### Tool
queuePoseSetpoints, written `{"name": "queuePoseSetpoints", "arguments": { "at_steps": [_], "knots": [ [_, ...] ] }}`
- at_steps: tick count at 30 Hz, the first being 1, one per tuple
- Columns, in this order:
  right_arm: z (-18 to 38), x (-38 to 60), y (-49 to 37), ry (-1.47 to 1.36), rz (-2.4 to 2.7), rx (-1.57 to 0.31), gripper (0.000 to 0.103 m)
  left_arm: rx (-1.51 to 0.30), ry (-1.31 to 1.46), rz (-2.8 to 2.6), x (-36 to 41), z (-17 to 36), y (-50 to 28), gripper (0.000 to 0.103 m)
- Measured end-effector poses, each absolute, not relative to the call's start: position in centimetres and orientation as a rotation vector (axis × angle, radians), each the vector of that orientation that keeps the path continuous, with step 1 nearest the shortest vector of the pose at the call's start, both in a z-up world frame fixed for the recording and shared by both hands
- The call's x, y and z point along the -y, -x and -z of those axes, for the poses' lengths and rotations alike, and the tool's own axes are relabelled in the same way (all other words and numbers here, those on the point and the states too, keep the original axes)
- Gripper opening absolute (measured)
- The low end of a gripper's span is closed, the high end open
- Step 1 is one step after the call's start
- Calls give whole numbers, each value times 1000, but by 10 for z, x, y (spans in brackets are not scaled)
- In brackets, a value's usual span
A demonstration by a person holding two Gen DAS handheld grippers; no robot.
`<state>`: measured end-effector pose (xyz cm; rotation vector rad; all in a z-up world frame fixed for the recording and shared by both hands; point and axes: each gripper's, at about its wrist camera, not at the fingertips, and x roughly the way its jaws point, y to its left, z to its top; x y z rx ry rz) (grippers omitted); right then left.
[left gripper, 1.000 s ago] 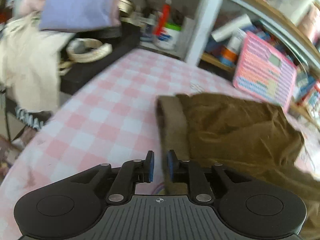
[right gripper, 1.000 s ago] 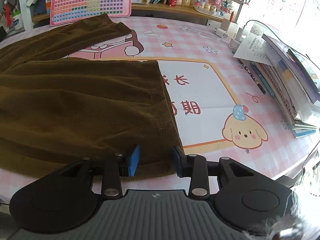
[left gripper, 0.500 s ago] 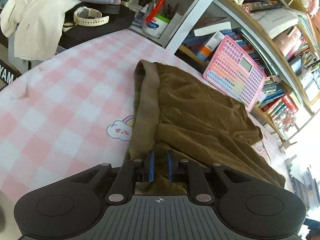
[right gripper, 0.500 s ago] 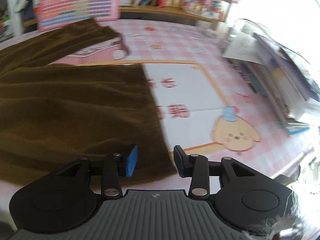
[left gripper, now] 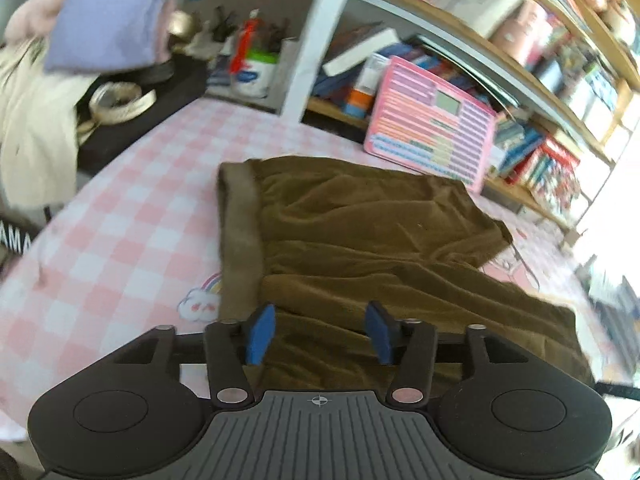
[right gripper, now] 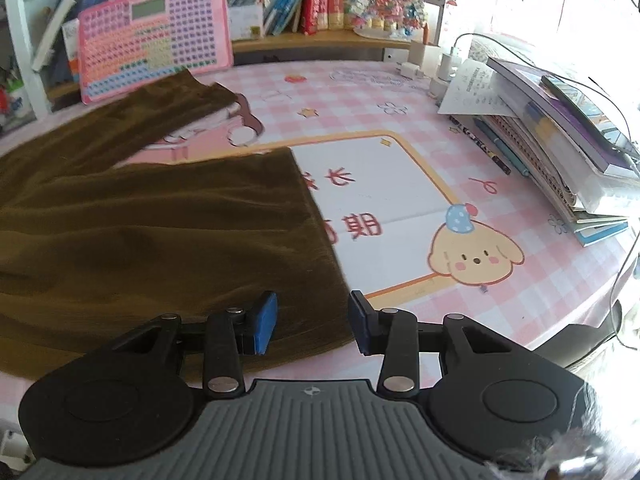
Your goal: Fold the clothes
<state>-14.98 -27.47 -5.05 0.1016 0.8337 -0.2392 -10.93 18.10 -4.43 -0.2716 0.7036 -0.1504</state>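
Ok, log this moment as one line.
task: fold clothes | left tool: open, over waistband end | right tool: open, at leg hem | brown trousers: flat, unfolded

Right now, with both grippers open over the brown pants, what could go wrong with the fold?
1. The left hand-held gripper is open over rumpled cloth beside the waistband; closing here may pinch several layers of the brown pants.
2. The right hand-held gripper straddles the near hem corner; it could grab only the edge and slip.
3. The legs lie splayed apart, so a fold now may come out crooked.
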Motion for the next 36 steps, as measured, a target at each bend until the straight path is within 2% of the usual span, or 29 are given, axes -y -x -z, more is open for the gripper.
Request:
{"name": "queuePoseSetpoints", "arguments": {
  "at_steps": [2, 8, 11, 14, 16, 19, 27, 36],
  "knots": [
    [46, 267, 155, -108, 224, -824, 39, -707, 227, 154, -172, 40, 110, 65],
    [37, 247, 168, -118, 184, -812, 46, -721, 149, 191, -149, 33, 115, 77],
    [34, 239, 174, -121, 165, -813, 55, -728, 121, 217, -139, 29, 119, 86],
    [29, 235, 178, -122, 154, -811, 65, -741, 91, 234, -131, 25, 119, 90],
    [25, 233, 181, -118, 155, -808, 74, -746, 64, 238, -127, 22, 119, 92],
    [18, 233, 181, -108, 157, -799, 81, -746, 50, 246, -128, 17, 116, 93],
    [-10, 239, 168, -28, 105, -760, 85, -728, 45, 250, -141, 2, 106, 93],
    [-27, 254, 116, 102, -31, -775, 85, -713, 36, 169, -158, -7, 77, 93]
  ]
}}
